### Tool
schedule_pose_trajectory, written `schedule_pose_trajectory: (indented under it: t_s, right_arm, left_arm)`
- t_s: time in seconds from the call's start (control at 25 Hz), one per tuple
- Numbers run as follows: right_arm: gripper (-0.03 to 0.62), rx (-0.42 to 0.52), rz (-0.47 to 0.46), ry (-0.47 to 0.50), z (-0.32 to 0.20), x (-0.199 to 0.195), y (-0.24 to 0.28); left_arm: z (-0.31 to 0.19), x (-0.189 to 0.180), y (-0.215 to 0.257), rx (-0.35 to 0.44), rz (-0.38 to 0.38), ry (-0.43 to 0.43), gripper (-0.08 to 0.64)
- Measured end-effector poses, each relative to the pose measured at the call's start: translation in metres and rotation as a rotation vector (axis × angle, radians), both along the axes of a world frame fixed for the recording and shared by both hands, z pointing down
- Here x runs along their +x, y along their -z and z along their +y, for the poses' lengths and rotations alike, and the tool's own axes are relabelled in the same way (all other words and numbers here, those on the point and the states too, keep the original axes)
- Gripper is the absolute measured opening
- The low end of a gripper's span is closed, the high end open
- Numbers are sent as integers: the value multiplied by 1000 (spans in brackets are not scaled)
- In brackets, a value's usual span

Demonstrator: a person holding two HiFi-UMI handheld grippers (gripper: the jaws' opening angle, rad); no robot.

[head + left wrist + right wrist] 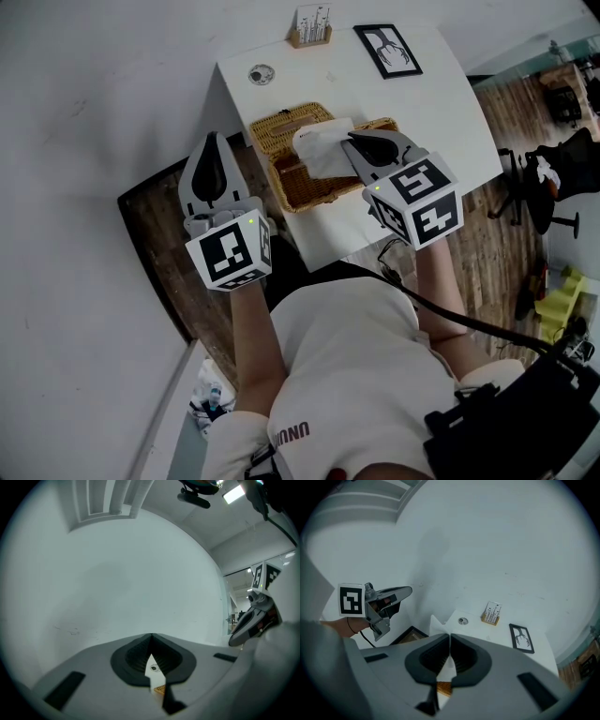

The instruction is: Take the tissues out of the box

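Note:
A woven wicker tissue box (291, 183) sits on the near part of the white table (441, 103). A white tissue (323, 150) sticks up out of it. My right gripper (350, 140) is shut on the tissue's right side, just above the box. In the right gripper view the tissue (437, 626) pokes out past the closed jaws of that gripper (450, 637). My left gripper (215, 138) hangs left of the table beside the box, shut and empty. In the left gripper view its jaws (151, 638) meet with nothing between them, and the right gripper (253, 620) shows at the right edge.
At the table's far side stand a black-framed picture (387, 49), a small wooden card holder (311, 26) and a round disc (262, 74). A white wall runs along the left. A black office chair (553, 178) stands on the wooden floor to the right.

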State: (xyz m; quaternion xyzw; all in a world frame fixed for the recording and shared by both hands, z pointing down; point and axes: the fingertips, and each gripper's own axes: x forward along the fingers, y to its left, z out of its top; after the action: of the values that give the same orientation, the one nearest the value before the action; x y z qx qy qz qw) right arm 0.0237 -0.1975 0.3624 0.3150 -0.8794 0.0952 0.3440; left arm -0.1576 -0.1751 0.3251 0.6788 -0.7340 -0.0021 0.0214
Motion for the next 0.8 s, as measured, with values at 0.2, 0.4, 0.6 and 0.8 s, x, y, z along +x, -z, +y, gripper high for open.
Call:
schedule_pose_trajectory:
  t_s: [0.2,0.4,0.6,0.8]
  right_arm:
    - [20,38,-5,-7,-2,-2,11]
    - [20,66,-16,-12,-2,-4,20]
    - [20,81,-18,1,-2,-5,23]
    - [20,83,-18,10,-2,-6,24]
  left_arm:
    - [0,-1,-3,-3,9,6,9]
    - [1,-3,-3,-2,11,7,9]
    - [1,-2,-3,-4,9,7,9]
    - [1,-2,-2,-5,7,10,9]
